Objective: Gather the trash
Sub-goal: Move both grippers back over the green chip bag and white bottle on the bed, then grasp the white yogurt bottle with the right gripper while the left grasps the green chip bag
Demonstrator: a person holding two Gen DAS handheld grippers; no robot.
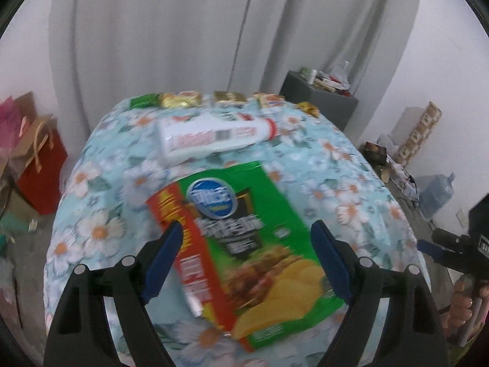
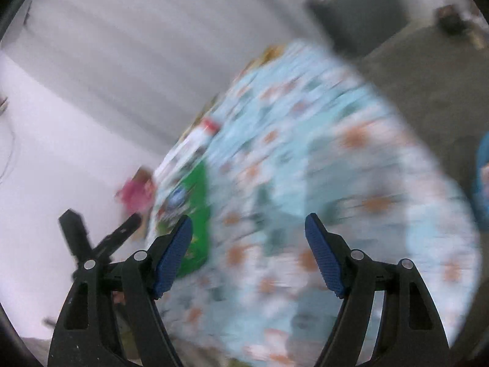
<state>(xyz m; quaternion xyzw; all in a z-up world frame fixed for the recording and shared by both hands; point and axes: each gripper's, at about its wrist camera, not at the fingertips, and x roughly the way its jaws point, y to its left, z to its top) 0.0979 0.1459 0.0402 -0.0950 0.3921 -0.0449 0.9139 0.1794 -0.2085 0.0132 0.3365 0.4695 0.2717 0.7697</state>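
Note:
A green chip bag (image 1: pixel 244 260) with a red side band lies flat on the floral tablecloth (image 1: pixel 351 183). My left gripper (image 1: pixel 247 235) hovers over the bag, open, with nothing touching its blue pads. Behind the bag a white tube (image 1: pixel 214 137) with a red cap lies on its side. Several small shiny wrappers (image 1: pixel 183 98) line the far edge. The right wrist view is badly blurred. There my right gripper (image 2: pixel 247 229) stands open over the cloth (image 2: pixel 336 183), with the chip bag (image 2: pixel 198 214) and the white tube (image 2: pixel 195 143) to its left.
A red gift bag (image 1: pixel 42 165) and other bags stand on the floor at the left. A grey cabinet (image 1: pixel 321 98) with clutter on top is behind the table. A water jug (image 1: pixel 437 192) sits at the right. A hand (image 1: pixel 467 302) holds the other gripper at the right edge.

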